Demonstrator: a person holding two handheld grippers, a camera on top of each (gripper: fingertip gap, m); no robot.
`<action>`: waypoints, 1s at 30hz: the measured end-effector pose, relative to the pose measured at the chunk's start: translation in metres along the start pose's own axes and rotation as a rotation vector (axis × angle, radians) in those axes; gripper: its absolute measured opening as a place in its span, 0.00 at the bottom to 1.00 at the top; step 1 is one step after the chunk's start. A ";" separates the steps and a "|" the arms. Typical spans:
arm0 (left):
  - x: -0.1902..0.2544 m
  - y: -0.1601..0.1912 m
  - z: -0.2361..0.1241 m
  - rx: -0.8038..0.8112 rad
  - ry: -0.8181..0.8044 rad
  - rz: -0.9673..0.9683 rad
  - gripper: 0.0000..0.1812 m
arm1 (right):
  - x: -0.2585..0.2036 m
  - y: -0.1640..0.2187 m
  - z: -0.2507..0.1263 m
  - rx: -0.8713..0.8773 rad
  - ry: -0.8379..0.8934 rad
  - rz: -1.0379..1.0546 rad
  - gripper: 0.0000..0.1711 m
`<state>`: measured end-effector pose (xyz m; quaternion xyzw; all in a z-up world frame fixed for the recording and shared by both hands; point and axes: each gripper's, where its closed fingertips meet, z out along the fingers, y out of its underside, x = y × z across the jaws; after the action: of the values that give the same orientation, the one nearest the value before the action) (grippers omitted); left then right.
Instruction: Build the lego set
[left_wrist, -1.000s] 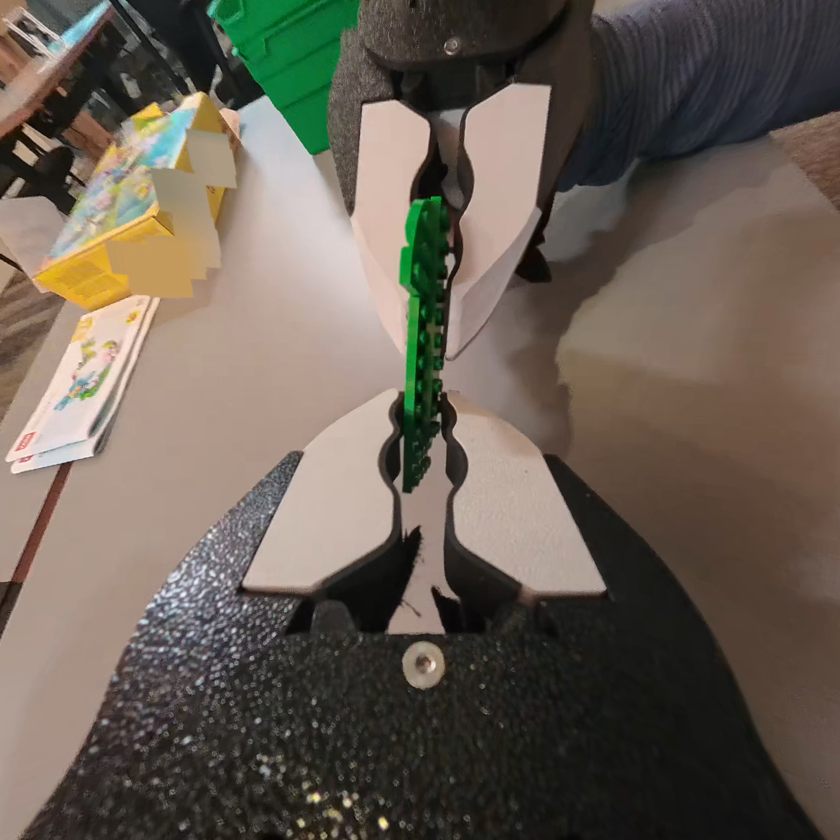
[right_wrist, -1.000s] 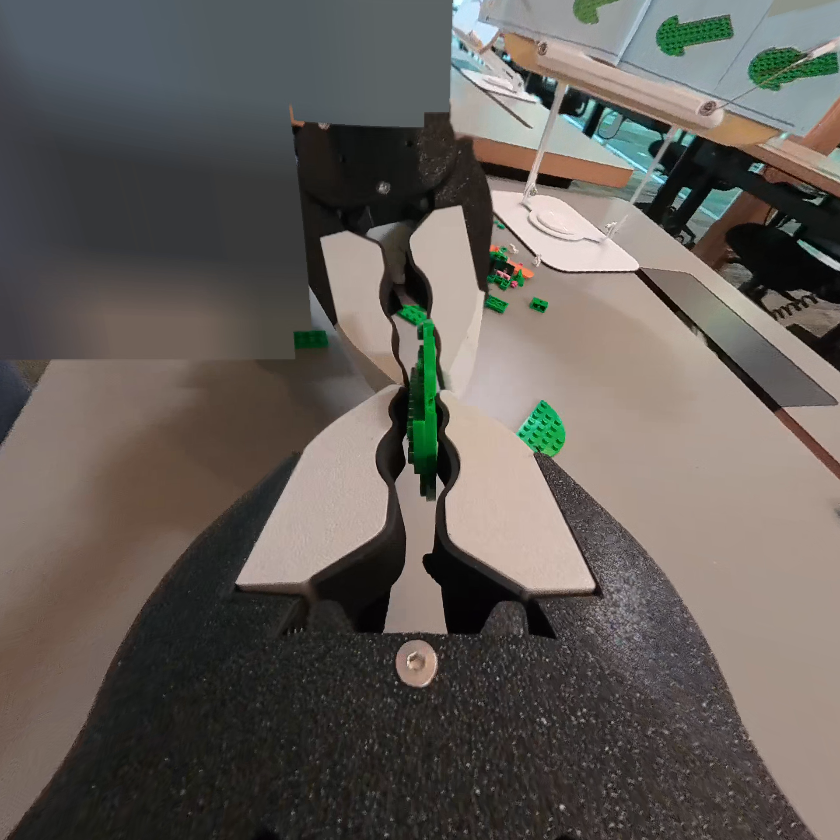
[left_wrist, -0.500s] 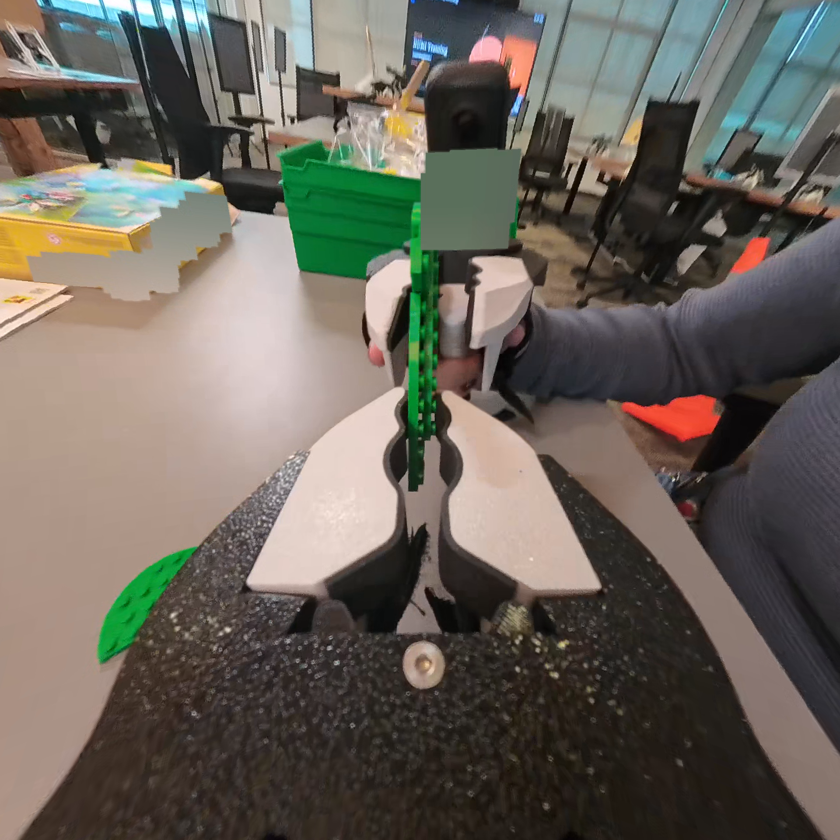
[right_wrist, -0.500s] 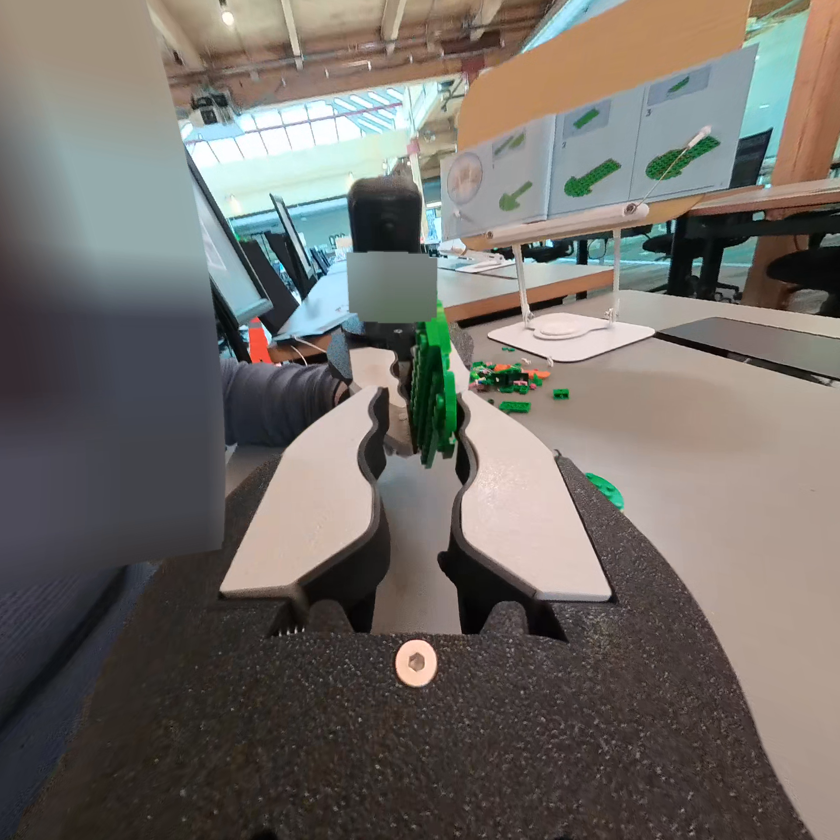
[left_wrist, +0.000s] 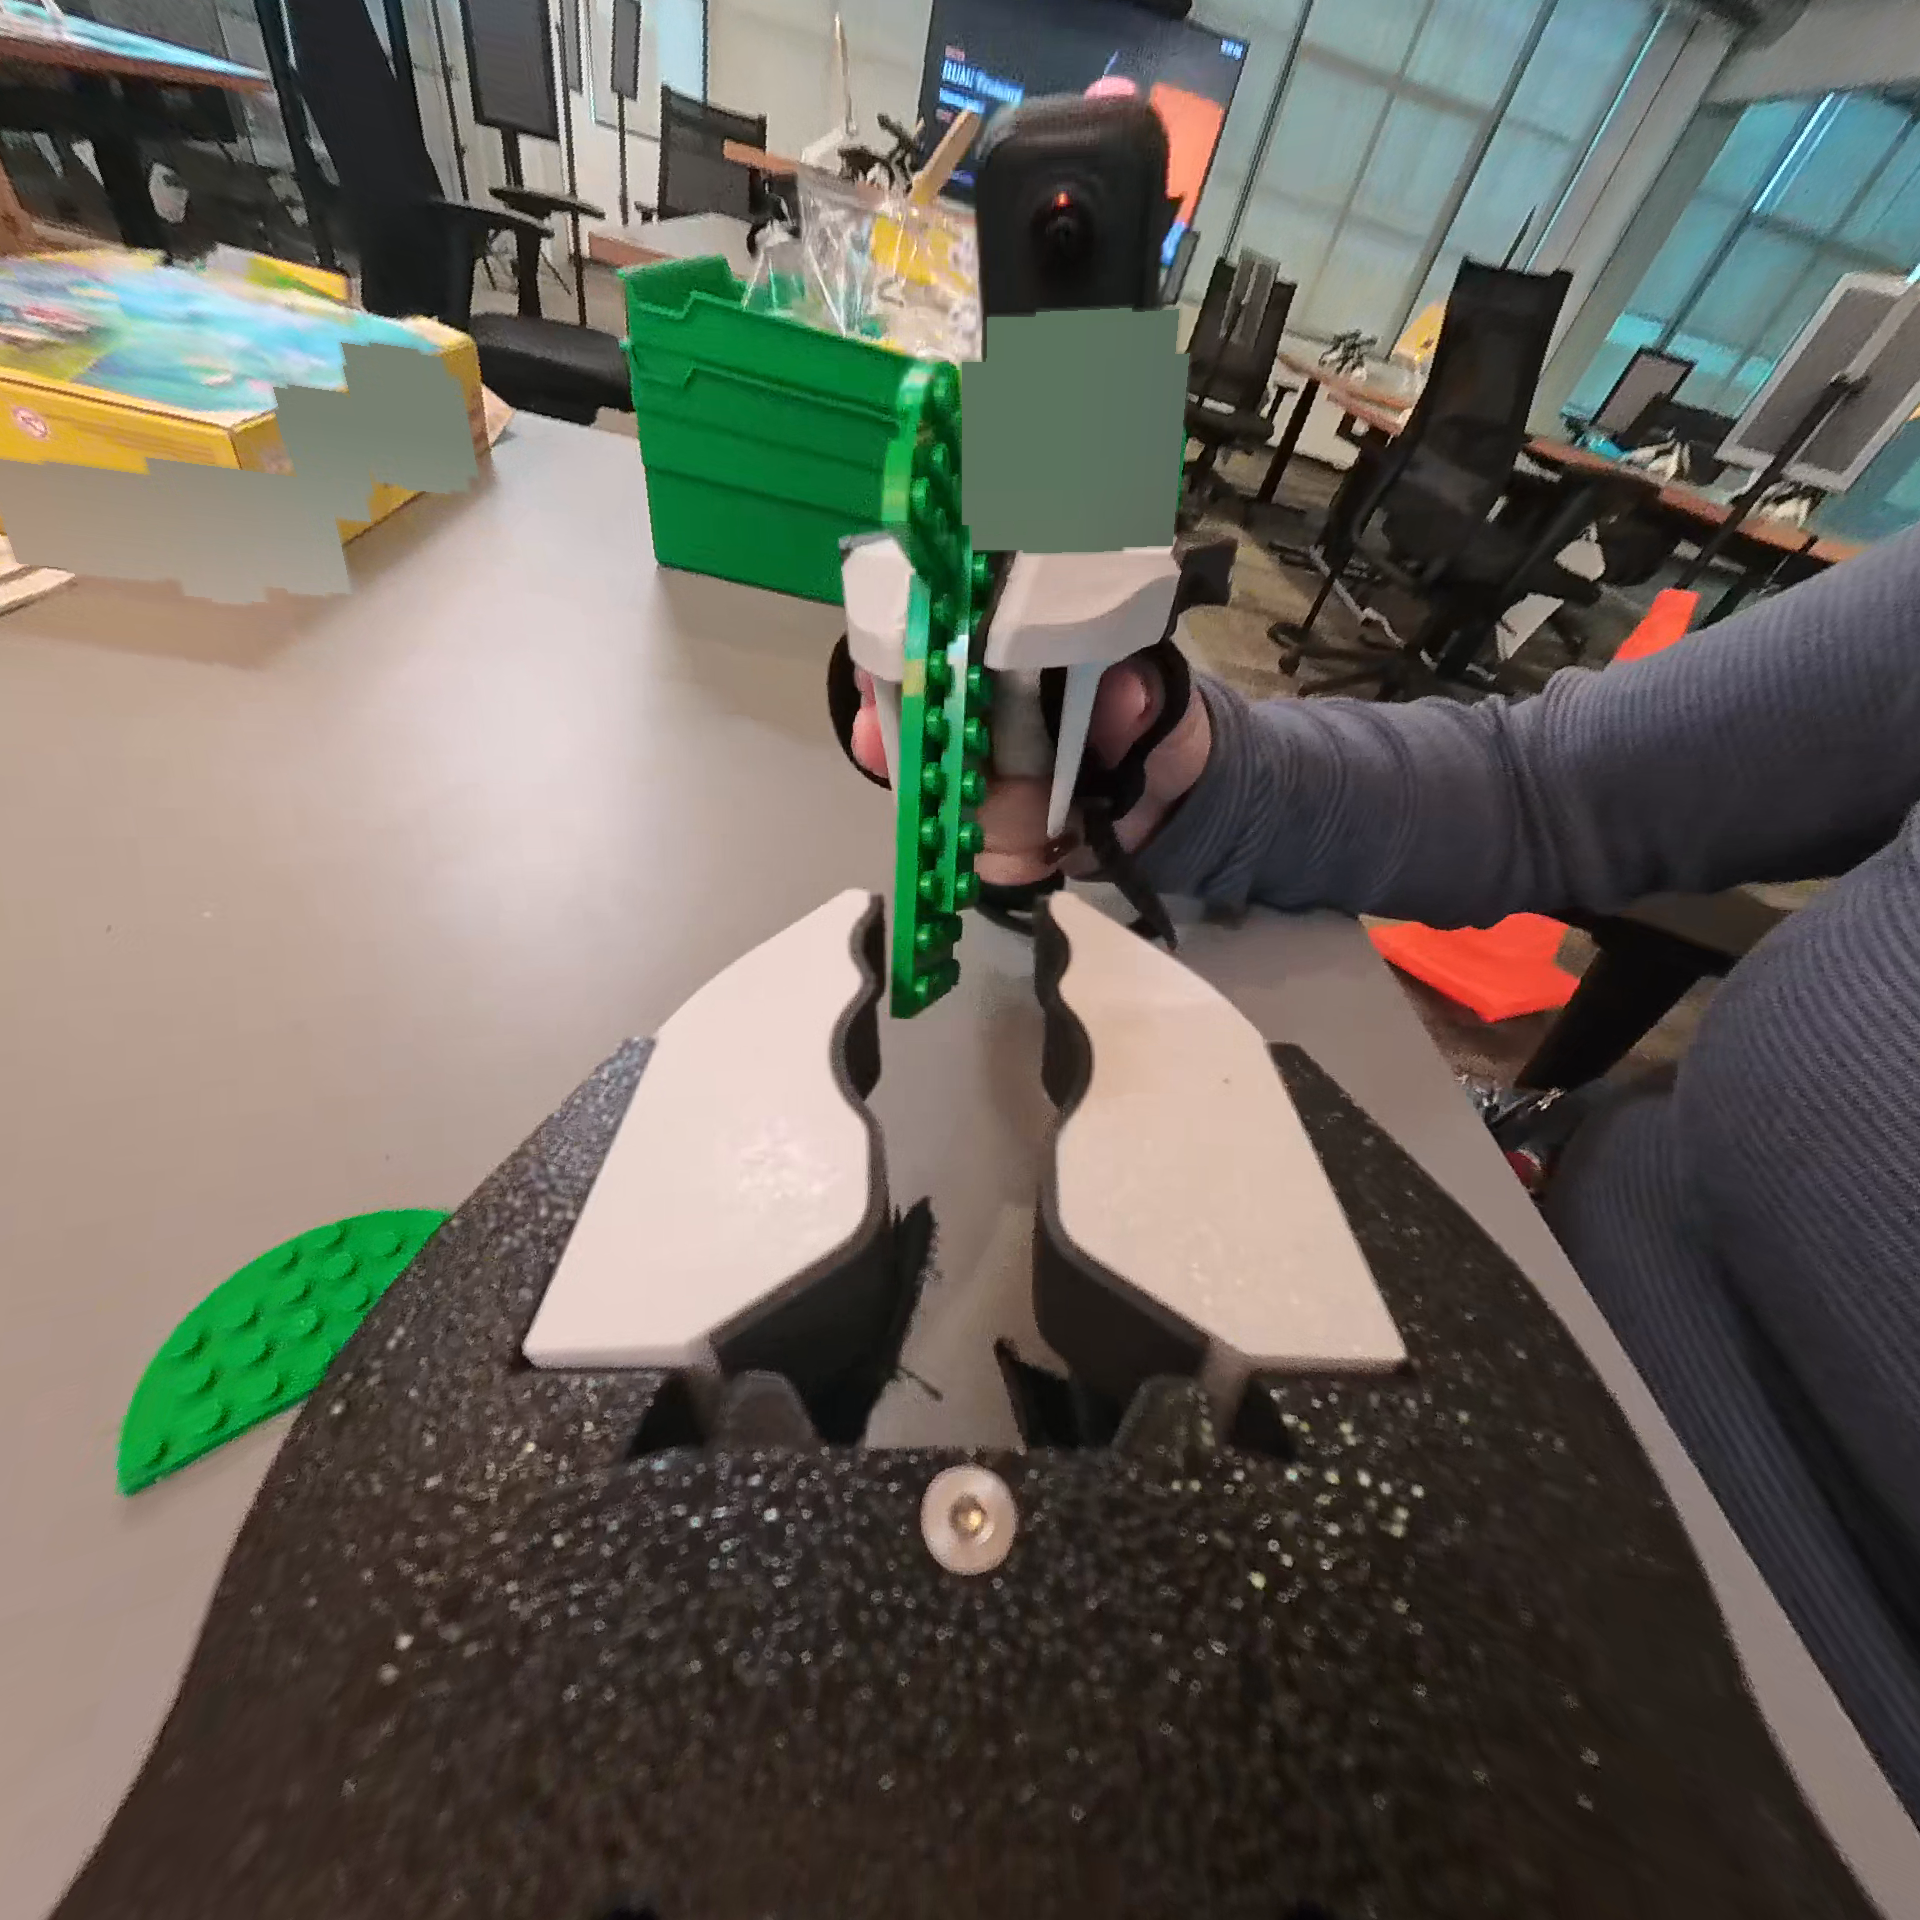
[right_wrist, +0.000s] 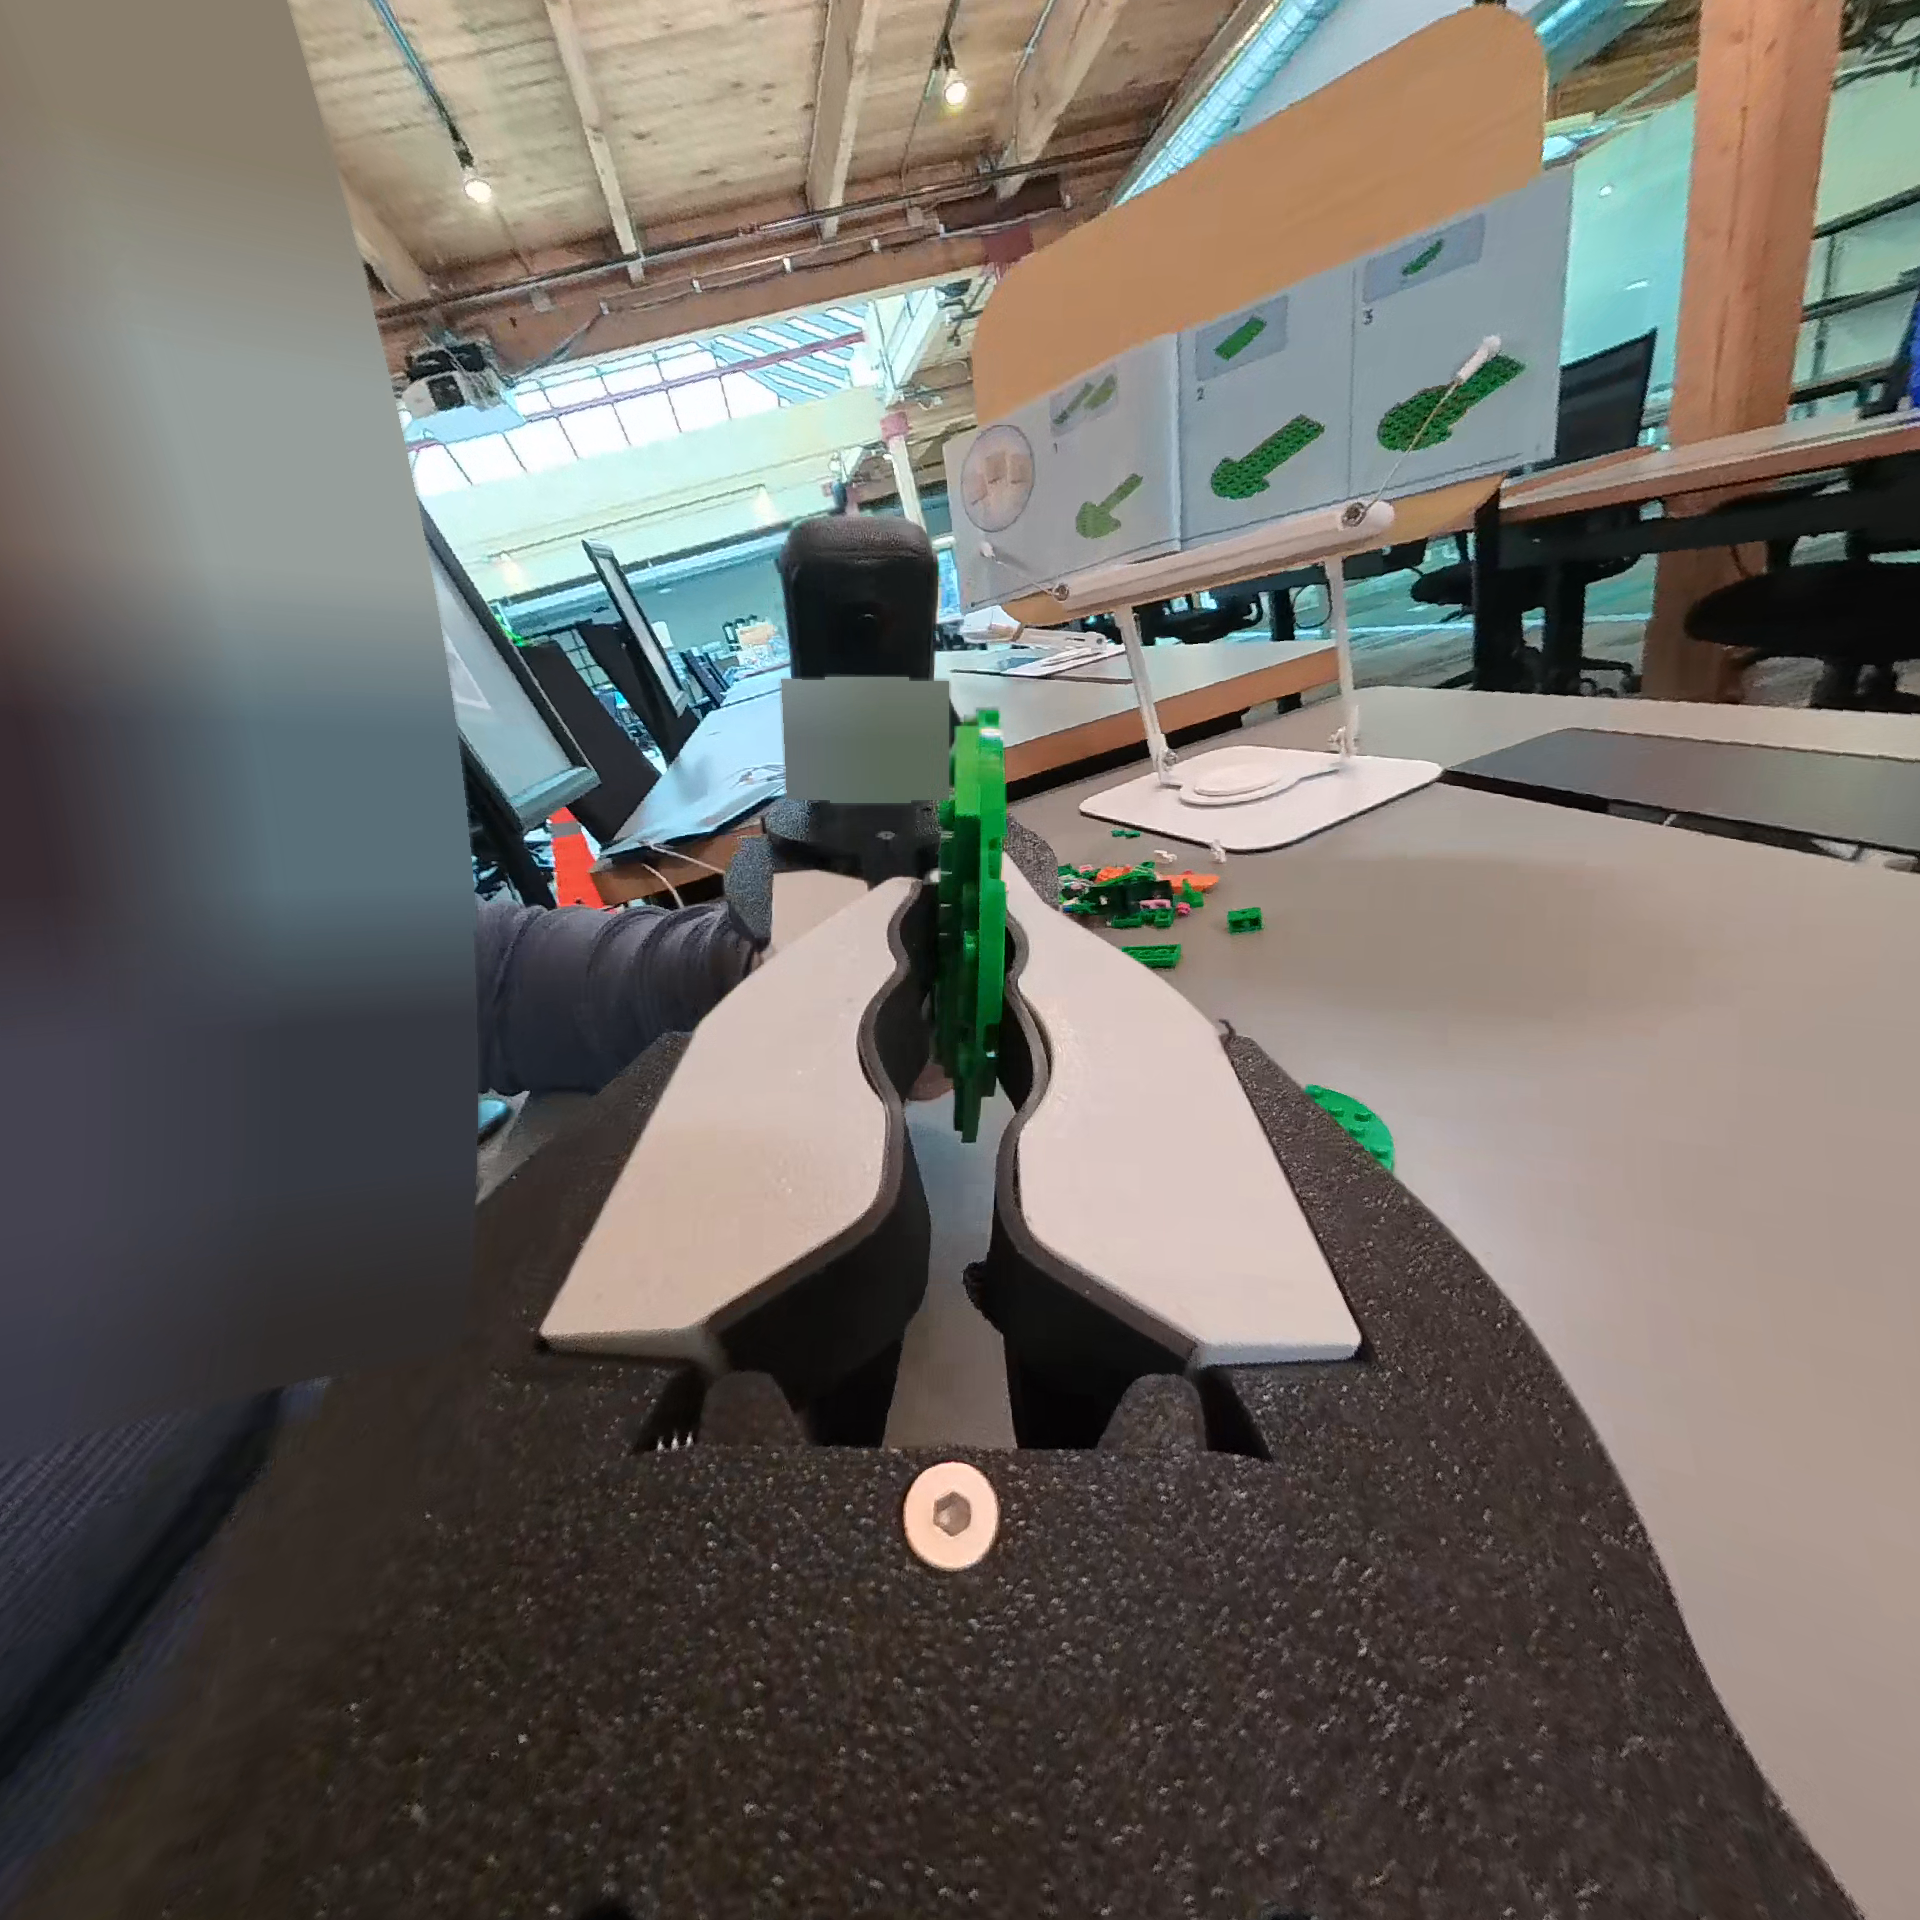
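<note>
A long green studded plate assembly (left_wrist: 928, 748) stands on edge, upright, between the two grippers above the grey table (left_wrist: 416, 831). My right gripper (right_wrist: 966, 899) is shut on its rounded end (right_wrist: 971, 935); in the left wrist view this gripper (left_wrist: 971, 613) faces me with a hand behind it. My left gripper (left_wrist: 951, 914) is open, and the plate's lower end sits just inside its left finger. A green half-round plate (left_wrist: 270, 1340) lies flat on the table beside the left gripper and also shows in the right wrist view (right_wrist: 1351, 1127).
A pile of small loose bricks (right_wrist: 1132, 894) lies in front of an instruction booklet on a white stand (right_wrist: 1247, 416). A green bin (left_wrist: 769, 436) and a yellow set box (left_wrist: 208, 384) stand at the far side. A sleeved arm (left_wrist: 1507, 769) reaches in from the right. My hands' fingertips stand some 4 centimetres from each other. The green half-round plate (left_wrist: 270, 1340) is about 15 centimetres from both grippers' fingertips.
Both grippers rose and tilted from pointing down at the table to level. The left gripper opened and let go of the plate; the right gripper closed on it.
</note>
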<state>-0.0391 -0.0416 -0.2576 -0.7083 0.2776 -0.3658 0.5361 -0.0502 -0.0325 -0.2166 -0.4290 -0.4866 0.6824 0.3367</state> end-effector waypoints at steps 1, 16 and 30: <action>0.000 -0.003 -0.002 0.013 0.009 -0.004 0.13 | 0.000 -0.001 0.000 0.000 0.006 -0.012 0.05; 0.002 -0.012 -0.006 0.020 0.025 -0.018 0.05 | -0.006 0.008 0.008 -0.144 -0.004 -0.053 0.07; -0.001 -0.038 -0.020 0.310 0.142 -0.267 0.04 | -0.005 0.010 0.015 -0.051 -0.025 0.087 0.07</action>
<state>-0.0556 -0.0414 -0.2178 -0.6203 0.1590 -0.5210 0.5644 -0.0619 -0.0458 -0.2225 -0.4495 -0.4890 0.6891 0.2898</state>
